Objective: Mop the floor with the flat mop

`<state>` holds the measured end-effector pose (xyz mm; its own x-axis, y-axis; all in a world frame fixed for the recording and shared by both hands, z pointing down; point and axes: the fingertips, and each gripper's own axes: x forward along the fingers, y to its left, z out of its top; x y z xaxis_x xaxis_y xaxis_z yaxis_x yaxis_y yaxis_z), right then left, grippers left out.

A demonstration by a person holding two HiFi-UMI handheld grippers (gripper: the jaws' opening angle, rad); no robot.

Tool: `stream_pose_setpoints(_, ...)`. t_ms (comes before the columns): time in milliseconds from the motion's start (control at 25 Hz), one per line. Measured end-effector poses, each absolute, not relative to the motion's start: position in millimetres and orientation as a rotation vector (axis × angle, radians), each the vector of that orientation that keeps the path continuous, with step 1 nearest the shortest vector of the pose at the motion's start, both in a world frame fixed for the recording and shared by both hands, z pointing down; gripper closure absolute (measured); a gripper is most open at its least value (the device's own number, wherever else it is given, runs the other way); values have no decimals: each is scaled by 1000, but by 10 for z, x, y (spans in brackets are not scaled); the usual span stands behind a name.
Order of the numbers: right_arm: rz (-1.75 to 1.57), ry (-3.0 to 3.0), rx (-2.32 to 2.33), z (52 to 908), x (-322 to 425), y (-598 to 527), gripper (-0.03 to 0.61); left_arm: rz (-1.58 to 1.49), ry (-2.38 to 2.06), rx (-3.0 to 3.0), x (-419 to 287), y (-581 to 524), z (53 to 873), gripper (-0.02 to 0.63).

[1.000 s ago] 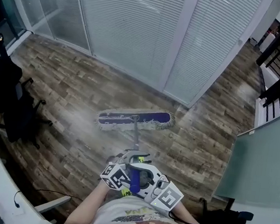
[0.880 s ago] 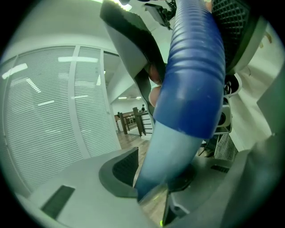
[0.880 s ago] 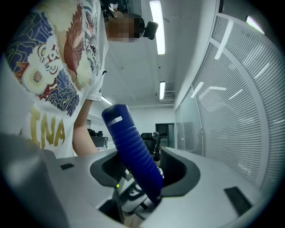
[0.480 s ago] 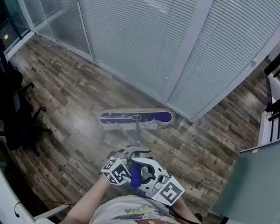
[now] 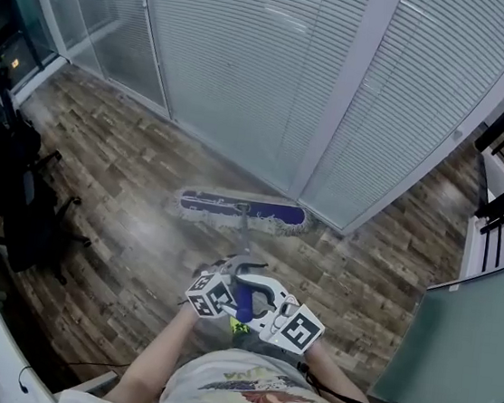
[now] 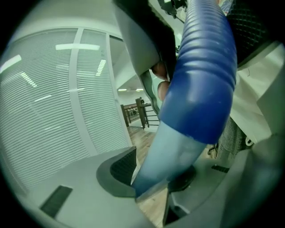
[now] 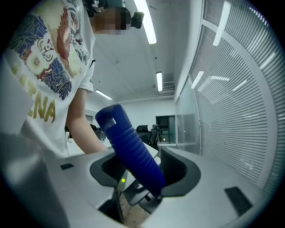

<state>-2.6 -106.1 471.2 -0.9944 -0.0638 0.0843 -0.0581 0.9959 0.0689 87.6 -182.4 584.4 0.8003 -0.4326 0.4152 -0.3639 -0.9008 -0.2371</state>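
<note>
Left gripper [image 6: 153,180]: its jaws are clenched on the pale shaft [image 6: 171,147] of the flat mop [image 5: 243,236], just below the blue ribbed grip [image 6: 202,80].
Right gripper [image 7: 141,173]: its jaws are closed around the blue ribbed grip, which is tilted between them.
Mop head [image 5: 242,210]: it is laid flat on the wooden floor [image 5: 118,180], in front of the person, near the foot of the glass wall with blinds [image 5: 251,59].
Both grippers: they are seen close together at the upper end of the flat mop.

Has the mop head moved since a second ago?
Yes. The mop head has slid forward, toward the glass wall with blinds; the strip of floor between them has narrowed.
</note>
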Motion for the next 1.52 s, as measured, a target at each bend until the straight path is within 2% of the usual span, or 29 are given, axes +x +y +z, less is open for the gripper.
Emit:
stream_pose_setpoints(360, -90, -3017, 54, 4674, -157, -137, 362, -645, 731, -2852, 746, -960, 5784, 508)
stream_pose_setpoints(920, -51, -2957, -46, 4725, -269, 2593, 354, -595, 834, -2870, 605, 1712, 5754, 506)
stream_pose_setpoints(1120, -51, -2959, -142, 4677, -272, 3270, 353, -572, 915, -2878, 576, 2354, 5714, 506)
stream_pose_setpoints(1360, -56, -2983, -230, 4651, 96, 3955, 351, -601, 994, -2869, 881, 2999, 5710, 506)
stream_pose_setpoints(1520, -14, -2995, -294, 4645, 609, 4435, 347, -633, 1055, -2853, 1334, 3456, 5724, 503)
